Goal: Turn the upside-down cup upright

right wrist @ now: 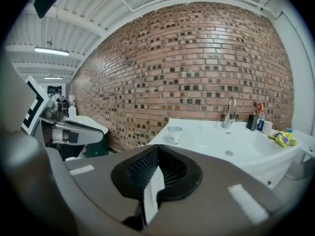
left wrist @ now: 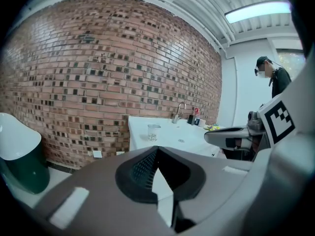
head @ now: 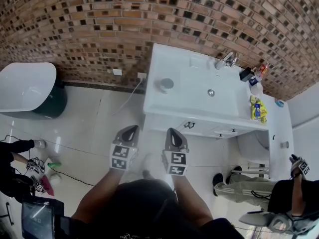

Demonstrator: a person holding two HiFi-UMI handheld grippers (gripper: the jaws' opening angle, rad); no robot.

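A small translucent cup [head: 166, 84] stands on the left part of the white sink counter [head: 164, 106], near the brick wall. It also shows far ahead as the cup [left wrist: 153, 132] and cup [right wrist: 174, 134] in the two gripper views; which way up it stands I cannot tell from this distance. My left gripper [head: 130, 129] and right gripper [head: 173, 133] hang side by side over the floor, short of the counter's front edge and well apart from the cup. Both point toward the counter. Each has its jaws closed together with nothing between them.
A faucet [head: 228, 59], dark bottles [head: 247, 74] and a yellow packet [head: 257, 108] sit at the counter's right; a drain [head: 211, 92] lies mid-basin. A white fixture on a green base [head: 27, 86] stands at left. People stand at the lower right [head: 294, 193] and far left [head: 15, 158].
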